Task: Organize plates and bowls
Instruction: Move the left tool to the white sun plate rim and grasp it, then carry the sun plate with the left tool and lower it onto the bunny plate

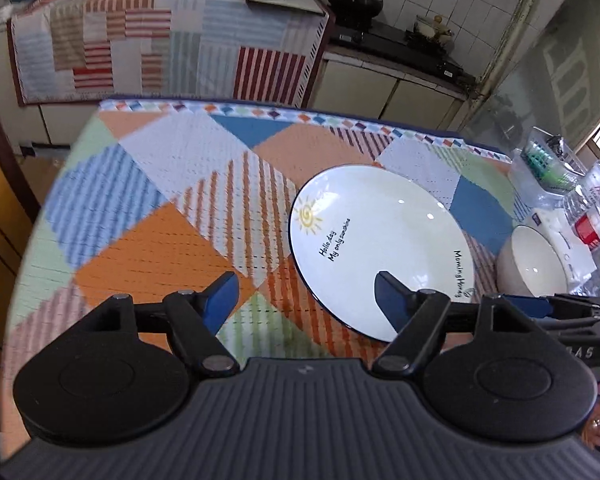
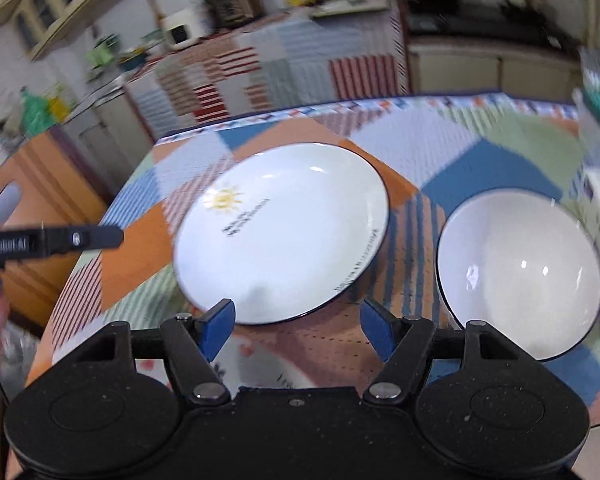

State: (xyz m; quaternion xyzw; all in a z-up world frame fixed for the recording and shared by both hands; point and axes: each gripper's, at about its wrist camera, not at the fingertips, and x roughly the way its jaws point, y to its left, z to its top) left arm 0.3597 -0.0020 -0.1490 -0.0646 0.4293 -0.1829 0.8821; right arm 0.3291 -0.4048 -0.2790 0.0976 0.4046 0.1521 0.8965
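Left gripper (image 1: 306,300) jaws are held wide open, empty; plate (image 1: 376,248) lies at 1 o'clock. Right gripper (image 2: 296,330) jaws likewise open, nothing gripped; bowl (image 2: 520,272) at 2 o'clock.

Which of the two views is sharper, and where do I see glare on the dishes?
Left wrist view: mostly sharp, the plate lettering is readable, small glare spots near its far rim. Right wrist view: motion-blurred, lettering smeared, bright spots inside the bowl; fisheye bends the table edge in both.
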